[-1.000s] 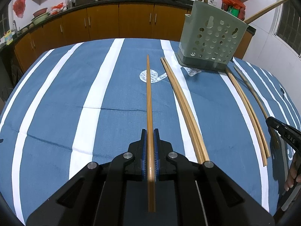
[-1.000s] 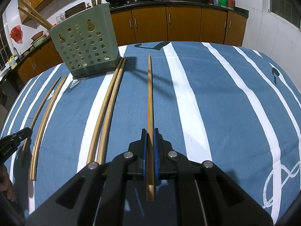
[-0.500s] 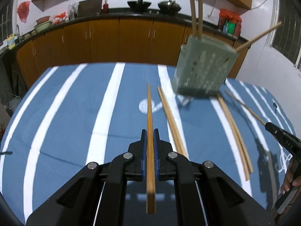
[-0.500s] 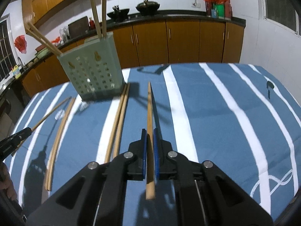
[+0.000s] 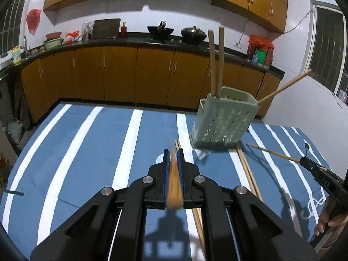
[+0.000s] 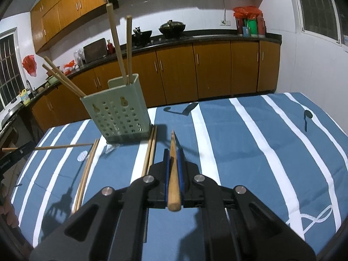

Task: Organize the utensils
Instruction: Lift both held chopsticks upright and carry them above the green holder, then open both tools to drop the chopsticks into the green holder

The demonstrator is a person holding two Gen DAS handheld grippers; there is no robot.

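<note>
My left gripper (image 5: 173,152) is shut on a wooden chopstick (image 5: 173,187), which is held off the blue striped cloth and looks blurred. My right gripper (image 6: 173,152) is shut on another chopstick (image 6: 173,174) that points forward above the cloth. A pale green perforated holder (image 5: 224,117) (image 6: 118,113) stands at the far side with several chopsticks upright or leaning in it. The right gripper (image 5: 304,162) shows at the right edge of the left wrist view. The left gripper (image 6: 28,149) shows at the left edge of the right wrist view, with its chopstick (image 6: 61,146) pointing toward the holder's base.
Two pairs of loose chopsticks (image 6: 150,152) (image 6: 87,169) lie on the striped tablecloth (image 6: 250,152) on either side of the holder. A person's fingers (image 5: 328,219) grip the right tool. Wooden cabinets and a dark counter (image 5: 130,41) run behind the table's far edge.
Both grippers have risen and tipped up, lifting their chopsticks off the cloth. The holder now sits lower in both views and more of the wall cabinets shows.
</note>
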